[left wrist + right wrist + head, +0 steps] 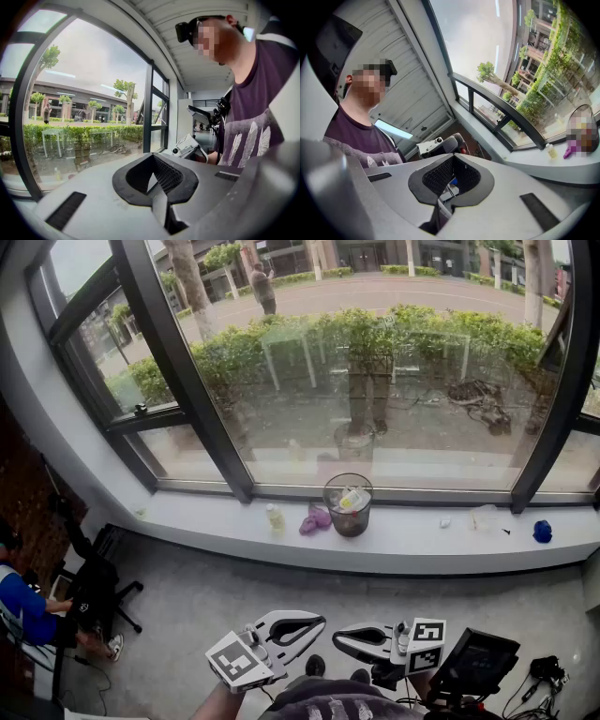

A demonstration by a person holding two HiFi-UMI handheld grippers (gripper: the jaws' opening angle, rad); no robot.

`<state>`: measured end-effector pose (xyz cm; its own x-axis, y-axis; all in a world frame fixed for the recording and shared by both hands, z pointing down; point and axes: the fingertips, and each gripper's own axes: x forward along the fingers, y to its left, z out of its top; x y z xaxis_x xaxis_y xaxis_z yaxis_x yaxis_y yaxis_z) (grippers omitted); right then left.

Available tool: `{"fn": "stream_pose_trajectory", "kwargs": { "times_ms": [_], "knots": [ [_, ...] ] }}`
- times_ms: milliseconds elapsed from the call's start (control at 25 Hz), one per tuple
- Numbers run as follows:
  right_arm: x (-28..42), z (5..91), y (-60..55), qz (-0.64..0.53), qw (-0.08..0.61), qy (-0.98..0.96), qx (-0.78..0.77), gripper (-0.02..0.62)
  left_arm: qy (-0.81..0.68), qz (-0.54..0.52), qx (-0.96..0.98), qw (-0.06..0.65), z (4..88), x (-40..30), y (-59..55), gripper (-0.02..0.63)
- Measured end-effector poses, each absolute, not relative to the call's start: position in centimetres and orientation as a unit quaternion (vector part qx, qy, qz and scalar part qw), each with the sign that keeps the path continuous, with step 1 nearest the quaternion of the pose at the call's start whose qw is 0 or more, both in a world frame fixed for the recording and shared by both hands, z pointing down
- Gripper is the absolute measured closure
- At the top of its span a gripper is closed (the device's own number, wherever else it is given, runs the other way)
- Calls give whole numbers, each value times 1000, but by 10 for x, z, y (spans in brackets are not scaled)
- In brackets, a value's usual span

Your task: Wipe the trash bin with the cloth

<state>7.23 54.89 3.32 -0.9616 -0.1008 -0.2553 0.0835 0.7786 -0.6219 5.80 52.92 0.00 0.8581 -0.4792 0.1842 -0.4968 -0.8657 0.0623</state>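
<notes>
A round dark mesh trash bin (348, 505) with litter inside stands on the white window sill (403, 545). Just left of it, on the sill, lies a crumpled purple cloth (315, 518). Far from both, low and close to my body, are my two grippers. The left gripper (317, 622) and right gripper (340, 639) are both shut, tips pointing at each other, nothing in them. The left gripper view shows its shut jaws (152, 157) empty. The right gripper view shows its shut jaws (454, 156), with the cloth (568, 151) on the distant sill.
On the sill there is also a small yellowish bottle (274, 517), a clear plastic item (487, 517) and a blue object (542, 532). A person in blue (23, 606) sits at the left by a black chair (98, 589). A black device (476, 662) is at my lower right.
</notes>
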Motion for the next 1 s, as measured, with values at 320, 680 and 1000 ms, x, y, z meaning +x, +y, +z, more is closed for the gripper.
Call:
{"fn": "stream_pose_trajectory", "kwargs": {
  "times_ms": [320, 680, 1000],
  "knots": [
    [64, 50, 513, -289, 62, 952, -85, 594, -223, 56, 973, 31, -2, 52, 485, 611],
    [-7, 54, 453, -231, -25, 968, -94, 594, -253, -8, 967, 36, -9, -28, 415, 611],
    [-66, 57, 415, -246, -77, 962, -93, 594, -283, -28, 957, 59, 6, -104, 376, 611]
  ]
}}
